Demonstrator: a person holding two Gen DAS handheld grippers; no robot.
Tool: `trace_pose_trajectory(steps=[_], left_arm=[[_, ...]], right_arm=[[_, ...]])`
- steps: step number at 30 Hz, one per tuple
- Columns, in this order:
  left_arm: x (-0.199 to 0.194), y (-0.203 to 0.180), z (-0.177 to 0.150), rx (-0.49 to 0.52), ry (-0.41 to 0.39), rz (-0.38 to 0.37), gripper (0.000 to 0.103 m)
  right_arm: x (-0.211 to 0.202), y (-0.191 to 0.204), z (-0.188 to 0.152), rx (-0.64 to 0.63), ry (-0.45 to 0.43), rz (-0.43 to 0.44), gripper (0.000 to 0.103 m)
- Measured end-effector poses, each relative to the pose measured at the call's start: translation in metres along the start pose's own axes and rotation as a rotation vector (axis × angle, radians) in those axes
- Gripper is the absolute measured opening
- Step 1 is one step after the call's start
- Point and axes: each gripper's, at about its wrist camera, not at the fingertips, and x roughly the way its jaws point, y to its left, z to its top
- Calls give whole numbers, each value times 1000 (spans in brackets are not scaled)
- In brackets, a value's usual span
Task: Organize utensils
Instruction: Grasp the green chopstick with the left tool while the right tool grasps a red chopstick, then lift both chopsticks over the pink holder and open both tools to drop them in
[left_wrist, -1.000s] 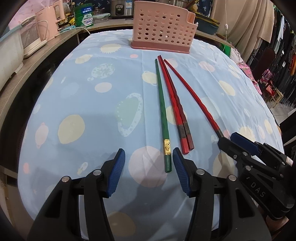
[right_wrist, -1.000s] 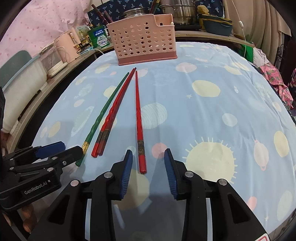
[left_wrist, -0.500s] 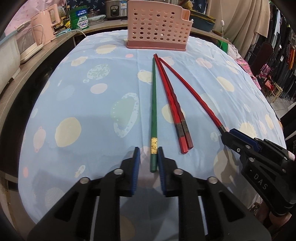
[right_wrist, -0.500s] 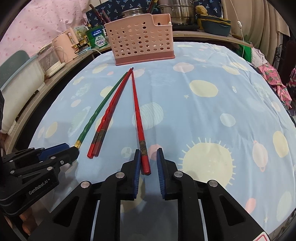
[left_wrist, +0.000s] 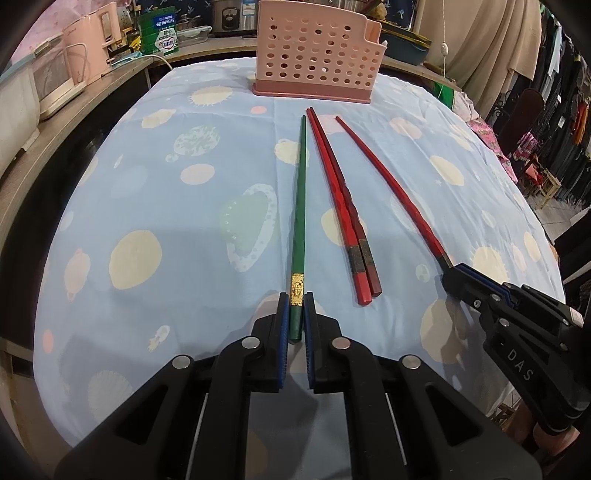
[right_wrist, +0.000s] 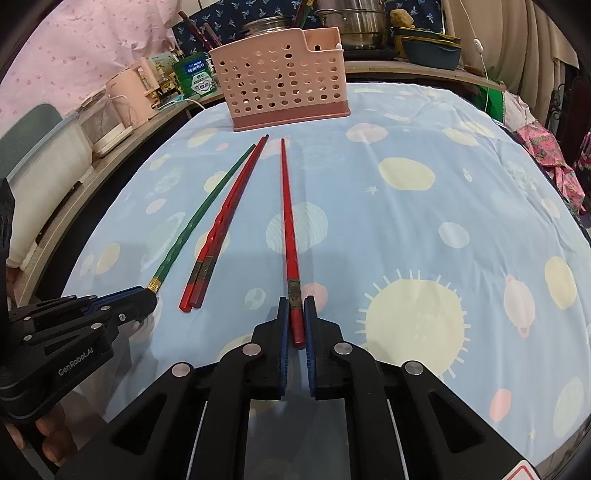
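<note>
The left gripper (left_wrist: 296, 314) carried the white lettering "GenRobot.AI" on its black side, readable in the right wrist view, and the right gripper (right_wrist: 296, 317) bore the letters "DAS" on its body in the left wrist view. A green box (right_wrist: 195, 78) on the far counter had printed writing too small to read.

The left fingers (left_wrist: 282, 325) had just been closing and pinched the thick end of the green chopstick (left_wrist: 301, 206), just below its gold band. The right fingers (right_wrist: 282, 332) had likewise closed and pinched the thick end of the single red chopstick (right_wrist: 288, 229). Both chopsticks lay flat on the desk with their thin tips pointing toward the pink perforated utensil holder (left_wrist: 317, 62), which stood upright at the far edge. Between them lay a pair of red chopsticks (left_wrist: 341, 199), side by side and touching, free of either gripper.

The desk (left_wrist: 147, 184) was covered with a light blue cloth printed with pale yellow, pink and green planets, suns and stars. Along the left ran a wooden counter (left_wrist: 55, 125) with pink and white appliances (left_wrist: 88, 55). Behind the holder stood metal pots (right_wrist: 354, 22), and dark blue dishes (right_wrist: 430, 51). Beige fabric (left_wrist: 480, 37) and hanging clothes (left_wrist: 561, 122) filled the right side, and a pink spotted cloth (right_wrist: 74, 48) hung at the back left.
</note>
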Motion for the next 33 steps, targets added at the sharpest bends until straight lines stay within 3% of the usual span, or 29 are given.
trace_pose_trajectory(steps=[11,18,33], left_arm=[[-24,7,13,-37,-48,-20,7],[-54,16,32,-77,-121,-44,7],[-106,24,110,-89,-323,-58,7]], right_arm=[[-22,1,9,10,-51,20,8],[-47,-4,26,40,-122,38,8],[-109,-23,110,90,-345,84,8]])
